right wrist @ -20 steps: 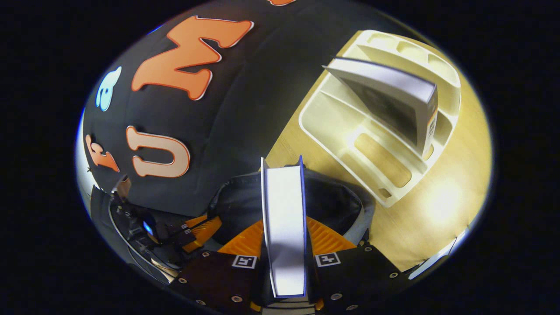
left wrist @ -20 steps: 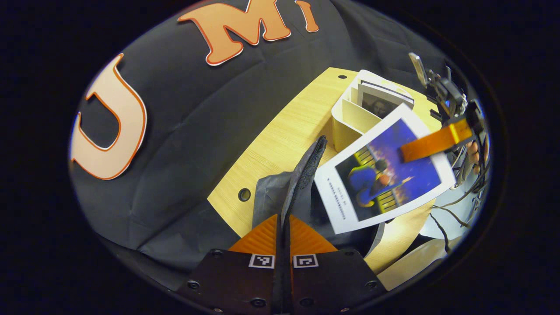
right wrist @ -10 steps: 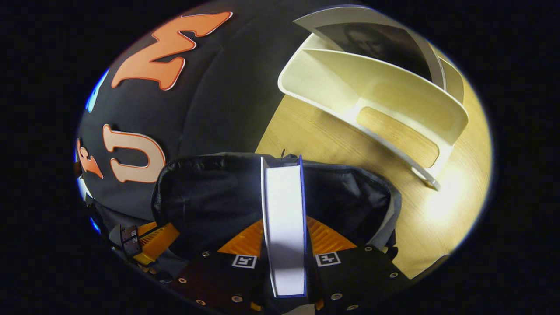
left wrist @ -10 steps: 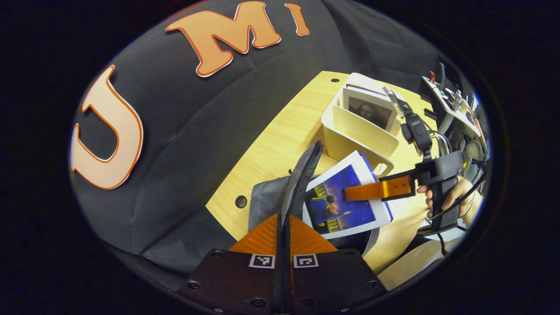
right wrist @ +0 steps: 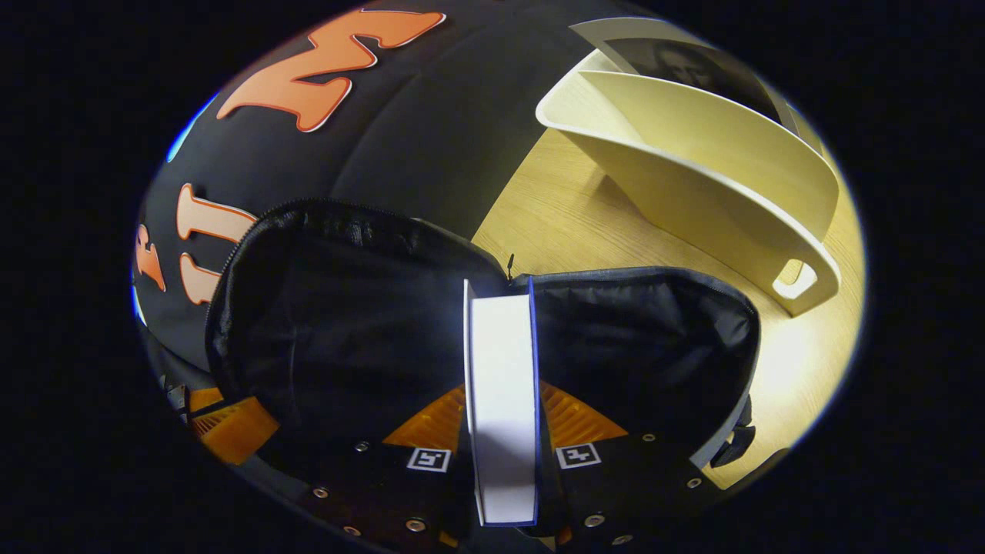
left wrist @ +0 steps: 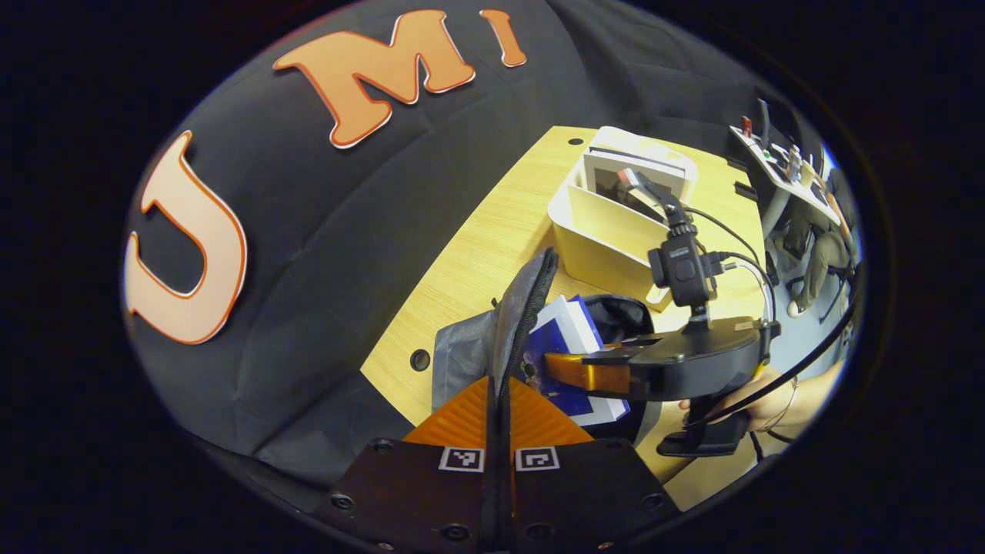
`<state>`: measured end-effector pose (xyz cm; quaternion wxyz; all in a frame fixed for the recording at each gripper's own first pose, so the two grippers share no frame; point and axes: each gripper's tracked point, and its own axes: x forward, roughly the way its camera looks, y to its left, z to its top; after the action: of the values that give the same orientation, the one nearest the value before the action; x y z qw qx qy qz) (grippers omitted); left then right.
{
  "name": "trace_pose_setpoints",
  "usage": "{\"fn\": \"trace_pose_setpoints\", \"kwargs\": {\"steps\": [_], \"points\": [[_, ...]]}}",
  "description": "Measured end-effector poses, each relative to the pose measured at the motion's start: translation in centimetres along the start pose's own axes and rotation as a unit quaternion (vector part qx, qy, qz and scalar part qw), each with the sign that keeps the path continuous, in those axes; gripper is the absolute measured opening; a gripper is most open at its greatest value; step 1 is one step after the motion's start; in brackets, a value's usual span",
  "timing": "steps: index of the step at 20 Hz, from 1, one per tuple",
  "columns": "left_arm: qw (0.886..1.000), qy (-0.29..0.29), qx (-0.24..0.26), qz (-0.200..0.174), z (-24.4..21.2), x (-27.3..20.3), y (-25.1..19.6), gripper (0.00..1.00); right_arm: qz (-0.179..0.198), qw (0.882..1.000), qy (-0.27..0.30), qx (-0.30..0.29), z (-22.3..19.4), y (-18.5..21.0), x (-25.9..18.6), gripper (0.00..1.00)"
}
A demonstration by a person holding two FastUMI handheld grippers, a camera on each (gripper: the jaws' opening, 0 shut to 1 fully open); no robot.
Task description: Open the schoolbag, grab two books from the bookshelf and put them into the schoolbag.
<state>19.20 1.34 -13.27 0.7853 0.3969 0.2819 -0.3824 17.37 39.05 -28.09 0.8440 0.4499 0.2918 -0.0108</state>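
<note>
The black schoolbag point(right wrist: 346, 323) lies open on the wooden table point(right wrist: 554, 223). My left gripper point(left wrist: 500, 388) is shut on the bag's upright flap point(left wrist: 527, 304) and holds it up. My right gripper point(right wrist: 502, 400) is shut on a blue-covered book point(right wrist: 500, 346), whose white page edge faces the camera over the bag's dark opening. In the left gripper view the same book point(left wrist: 569, 338) sits partly inside the bag, with the right gripper point(left wrist: 585, 371) clamped on it and a hand point(left wrist: 762, 392) behind. The cream bookshelf point(left wrist: 608, 231) holds another book point(left wrist: 639, 165).
The bookshelf point(right wrist: 692, 177) stands just beyond the bag on the right, its remaining book point(right wrist: 677, 61) leaning at the back. The booth's black cloth wall rises behind the table. A round hole point(left wrist: 419, 359) is in the tabletop near the bag. Cables trail from the right gripper.
My right gripper has carried the blue book from beside the bookshelf down into the bag's opening. The left gripper has kept its hold on the flap, nearly still.
</note>
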Motion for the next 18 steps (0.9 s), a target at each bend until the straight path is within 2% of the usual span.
{"fn": "trace_pose_setpoints", "kwargs": {"steps": [1,2,3,6,9,11,18], "points": [[1.000,-0.001,0.001,0.001,-0.4,-0.1,-0.2,0.01,-0.001,1.000,-0.008,-0.003,0.1,0.0,0.1,0.36],[1.000,0.000,0.000,0.002,-0.5,-0.1,-0.3,0.00,-0.006,1.000,-0.015,-0.002,0.2,-0.2,0.3,0.47],[1.000,0.000,-0.002,0.001,-0.6,-0.2,-0.4,0.00,-0.016,1.000,-0.017,-0.007,-0.1,-0.6,0.6,0.39],[1.000,0.001,0.003,0.000,-0.9,0.1,-0.7,0.01,-0.053,0.998,0.009,-0.038,-2.4,-2.0,1.7,0.46],[1.000,-0.001,-0.002,-0.007,-1.1,0.5,-1.1,0.01,-0.075,0.995,0.013,-0.058,-3.0,-3.4,0.6,0.78],[1.000,-0.006,-0.011,-0.013,-1.6,0.0,-1.5,0.01,-0.086,0.994,0.014,-0.072,-2.7,-3.9,-0.4,0.90],[0.998,-0.018,-0.025,-0.051,-3.1,-1.3,-4.1,0.01,-0.124,0.986,-0.020,-0.114,-0.9,-8.0,-5.9,0.95]]}}
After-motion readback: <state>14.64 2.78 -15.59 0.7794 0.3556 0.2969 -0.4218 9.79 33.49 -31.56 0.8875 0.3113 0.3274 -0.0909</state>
